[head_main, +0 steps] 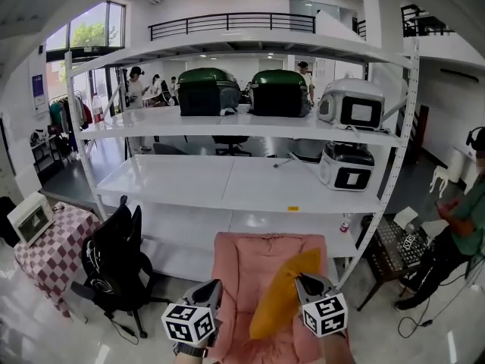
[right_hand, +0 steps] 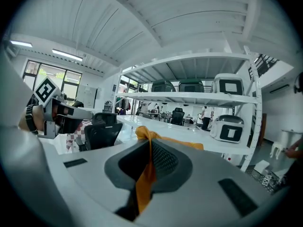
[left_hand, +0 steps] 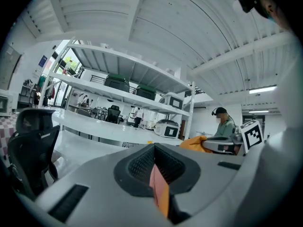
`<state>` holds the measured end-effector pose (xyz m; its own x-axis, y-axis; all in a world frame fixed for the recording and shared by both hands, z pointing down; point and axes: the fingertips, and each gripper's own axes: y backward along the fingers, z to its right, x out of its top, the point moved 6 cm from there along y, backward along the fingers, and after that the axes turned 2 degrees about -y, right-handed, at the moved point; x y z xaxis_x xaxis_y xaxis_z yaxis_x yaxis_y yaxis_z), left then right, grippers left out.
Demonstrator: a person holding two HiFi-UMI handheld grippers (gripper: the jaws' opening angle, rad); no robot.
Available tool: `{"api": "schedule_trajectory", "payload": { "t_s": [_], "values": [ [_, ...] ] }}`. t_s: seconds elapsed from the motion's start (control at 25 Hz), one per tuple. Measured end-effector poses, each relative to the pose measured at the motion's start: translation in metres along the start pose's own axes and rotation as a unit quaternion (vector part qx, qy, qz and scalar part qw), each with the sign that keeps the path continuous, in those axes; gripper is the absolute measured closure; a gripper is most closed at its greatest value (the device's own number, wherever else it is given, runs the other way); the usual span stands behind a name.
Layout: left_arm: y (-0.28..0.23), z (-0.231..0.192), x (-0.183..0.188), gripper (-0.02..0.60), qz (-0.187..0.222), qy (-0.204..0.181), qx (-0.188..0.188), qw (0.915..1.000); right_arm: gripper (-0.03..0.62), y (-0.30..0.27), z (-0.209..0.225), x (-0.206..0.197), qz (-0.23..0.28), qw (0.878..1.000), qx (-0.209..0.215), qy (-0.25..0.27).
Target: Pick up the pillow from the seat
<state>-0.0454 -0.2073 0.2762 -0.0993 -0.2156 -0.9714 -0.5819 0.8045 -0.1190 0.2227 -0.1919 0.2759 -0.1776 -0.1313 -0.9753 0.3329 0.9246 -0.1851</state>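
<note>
A yellow pillow [head_main: 280, 294] hangs tilted over the pink armchair seat [head_main: 239, 268] at the bottom of the head view. My right gripper [head_main: 303, 280] is shut on the pillow's upper corner. In the right gripper view the yellow cloth [right_hand: 143, 134] bunches out beyond the closed jaws. My left gripper [head_main: 216, 285] hovers over the chair's left side, apart from the pillow. Its jaws stand shut in the left gripper view [left_hand: 154, 155], with only a sliver of pink and orange showing in the slit. That view also shows the pillow [left_hand: 196, 143] to the right.
White shelving [head_main: 227, 180] with boxy machines stands right behind the armchair. A black office chair [head_main: 114, 256] and a checkered table [head_main: 53, 252] are at the left. At the right sit a dark side table [head_main: 394, 245] and a person [head_main: 462, 226].
</note>
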Motion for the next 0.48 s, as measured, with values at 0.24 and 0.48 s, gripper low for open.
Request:
{"api": "schedule_trajectory", "payload": {
  "t_s": [0.24, 0.48],
  "values": [
    [0.0008, 0.0023, 0.0002, 0.577, -0.001, -0.004, -0.003, 1.0000, 0.583, 0.0022, -0.0040, -0.0011, -0.001, 1.000, 0.002, 0.001],
    [-0.0004, 0.0054, 0.0017, 0.577, -0.003, -0.008, -0.007, 0.9999, 0.583, 0.0034, -0.0049, 0.0016, 0.001, 1.000, 0.003, 0.004]
  ]
}}
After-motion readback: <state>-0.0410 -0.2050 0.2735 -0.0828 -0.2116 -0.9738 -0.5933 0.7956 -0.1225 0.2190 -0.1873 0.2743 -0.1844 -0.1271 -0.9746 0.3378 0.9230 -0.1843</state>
